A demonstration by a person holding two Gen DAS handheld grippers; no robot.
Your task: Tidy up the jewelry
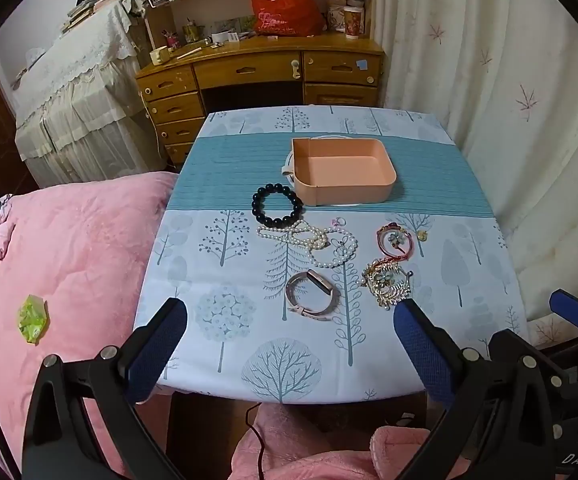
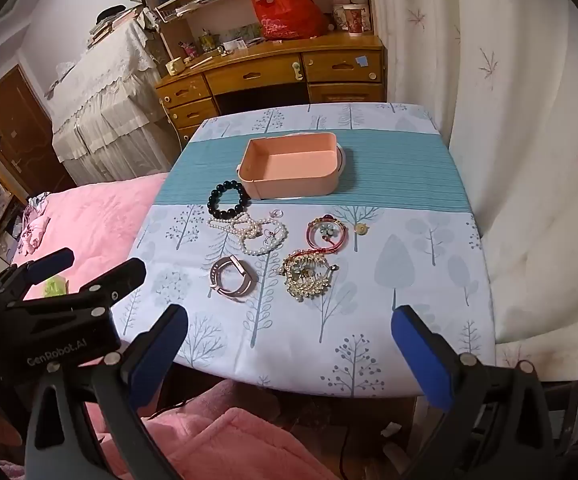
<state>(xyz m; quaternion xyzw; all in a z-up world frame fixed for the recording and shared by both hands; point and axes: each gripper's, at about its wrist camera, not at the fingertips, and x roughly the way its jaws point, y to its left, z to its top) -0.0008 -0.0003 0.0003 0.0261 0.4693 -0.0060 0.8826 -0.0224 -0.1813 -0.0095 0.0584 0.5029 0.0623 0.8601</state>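
Observation:
An empty pink tray [image 1: 385, 184] [image 2: 293, 188] stands mid-table on a white lid. In front of it lie a black bead bracelet [image 1: 277, 205] [image 2: 229, 198], tangled white pearl strands [image 1: 317, 242] [image 2: 255, 234], a pink smart band [image 1: 311, 295] [image 2: 233, 278], a gold rhinestone piece [image 1: 387, 282] [image 2: 309, 276], a red cord bracelet with a flower [image 1: 396, 240] [image 2: 326, 234], a small ring [image 1: 339, 222] [image 2: 277, 213] and a small gold charm [image 1: 422, 235] [image 2: 361, 229]. My left gripper [image 1: 289, 312] is open and empty over the near table edge. My right gripper [image 2: 289, 318] is open and empty, also near the front edge.
The table has a blue tree-print cloth [image 1: 217, 280] [image 2: 409, 280]. A pink quilted bed [image 1: 69, 264] lies to the left with a green wrapper [image 1: 33, 318] on it. A wooden desk [image 1: 261, 76] stands behind and a curtain [image 1: 509, 100] hangs on the right.

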